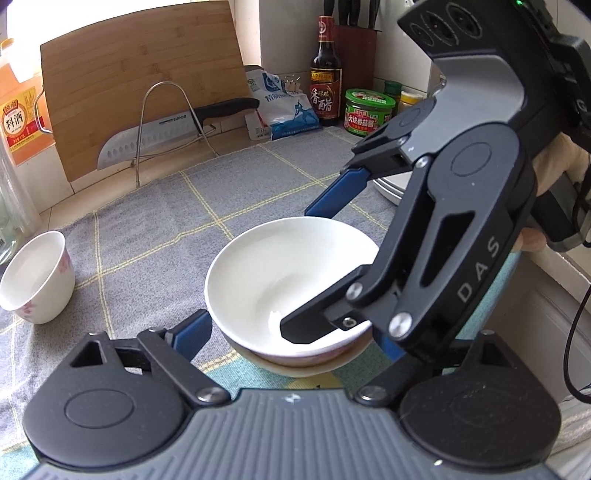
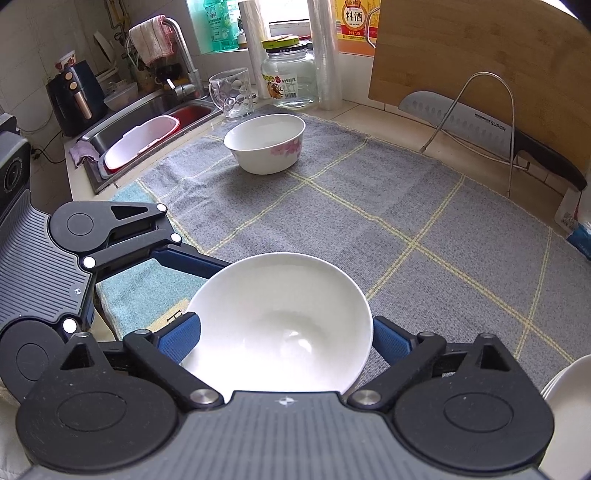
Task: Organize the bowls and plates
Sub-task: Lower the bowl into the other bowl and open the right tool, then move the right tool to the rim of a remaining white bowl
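**A:** Jaws first. How does the right hand-held gripper (image 2: 284, 325) stand?

**B:** It's spread wide, with nothing held. Its blue pads (image 2: 184, 332) sit either side of the white bowl (image 2: 277, 291), clear of the rim as far as I can see.

**A:** And the left hand-held gripper (image 1: 295, 332)?

**B:** It's also wide, flanking the same bowl from the other side. One pad lies right against the bowl's wall. The other is hidden behind the right one, so I cannot tell whether it presses.

**A:** Where is the bowl?

**B:** It's straight ahead of both, nested in a tan-rimmed dish (image 1: 303, 365) on the grey checked cloth (image 2: 369, 221) that covers the table. It's round, so it has no long axis to line up with.

**A:** What is left to gather?

**B:** There's a flowered bowl (image 2: 266, 147), well apart, ahead and to the left of the right hand. It looks nearer the left hand, I'd judge. A stack of white plates (image 2: 565, 387) sits just beside the right hand.

**A:** Any writing?

**B:** "DAS" is on the right gripper's body and "SUPOR" on the knife (image 2: 491, 125). The orange bottle (image 2: 354, 18) says "料酒" and the dark bottle (image 1: 325, 85) says "香醋". The characters on the green-lidded jar (image 1: 369, 114) are too small to be sure of.
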Demonstrator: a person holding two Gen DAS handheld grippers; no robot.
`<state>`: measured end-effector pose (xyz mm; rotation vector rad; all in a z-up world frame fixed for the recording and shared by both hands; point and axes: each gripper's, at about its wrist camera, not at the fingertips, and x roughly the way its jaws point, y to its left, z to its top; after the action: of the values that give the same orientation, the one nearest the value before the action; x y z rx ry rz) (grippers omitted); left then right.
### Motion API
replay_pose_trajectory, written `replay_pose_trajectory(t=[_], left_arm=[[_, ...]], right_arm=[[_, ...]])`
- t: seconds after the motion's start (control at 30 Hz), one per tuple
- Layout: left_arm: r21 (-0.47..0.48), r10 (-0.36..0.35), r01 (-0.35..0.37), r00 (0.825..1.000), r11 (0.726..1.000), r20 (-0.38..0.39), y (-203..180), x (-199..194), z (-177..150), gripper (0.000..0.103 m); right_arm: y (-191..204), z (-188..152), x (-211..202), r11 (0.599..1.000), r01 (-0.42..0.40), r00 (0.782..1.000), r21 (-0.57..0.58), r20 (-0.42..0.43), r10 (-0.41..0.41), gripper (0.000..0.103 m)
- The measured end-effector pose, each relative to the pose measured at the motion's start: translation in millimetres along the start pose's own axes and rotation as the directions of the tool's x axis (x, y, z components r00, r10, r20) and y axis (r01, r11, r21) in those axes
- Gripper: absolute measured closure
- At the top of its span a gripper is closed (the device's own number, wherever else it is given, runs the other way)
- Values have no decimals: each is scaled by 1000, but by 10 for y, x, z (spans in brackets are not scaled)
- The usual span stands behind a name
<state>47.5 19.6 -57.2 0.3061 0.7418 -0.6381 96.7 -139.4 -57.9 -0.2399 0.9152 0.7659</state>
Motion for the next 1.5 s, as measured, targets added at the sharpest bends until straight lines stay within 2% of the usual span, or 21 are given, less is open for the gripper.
replay_pose_trajectory(t=[0.2,0.47,0.63,0.77,0.93,1.03,1.2,1.27,1.37,1.5], left_arm=[[0,-7,7,1000,1000,-2,8,-116,-50,9],[25,-39,38,999,999,6,42,-268,-142,9],[29,-20,20,1000,999,17,26,-349,-132,9],[-17,39,-39,998,999,38,48,-433,-79,9],[-147,170,-165,985,975,22,217,-519,-35,9],[-191,243,-236,970,953,12,373,-535,-53,9],[-214,349,-343,937,915,-9,798,-439,-119,9],[-210,378,-371,926,904,-12,995,-355,-155,9],[-206,393,-388,919,898,-14,1290,-230,-206,9],[-237,402,-395,915,887,-23,1699,-44,-252,9]], right_arm=[[54,-55,-108,999,39,999,4,23,-39,0],[217,-180,-199,990,130,989,54,59,-133,0],[235,-212,-261,987,143,987,79,68,-149,0],[201,-135,-317,993,113,990,14,80,-114,0],[83,105,-334,995,76,993,-68,98,-69,0],[29,279,-296,994,42,993,-98,112,-31,0],[59,624,-134,992,36,994,-117,110,-23,0],[98,767,-35,992,38,994,-124,107,-25,0],[161,1002,167,990,71,993,-125,101,-58,0],[238,1285,470,992,38,997,-121,73,-29,0]])
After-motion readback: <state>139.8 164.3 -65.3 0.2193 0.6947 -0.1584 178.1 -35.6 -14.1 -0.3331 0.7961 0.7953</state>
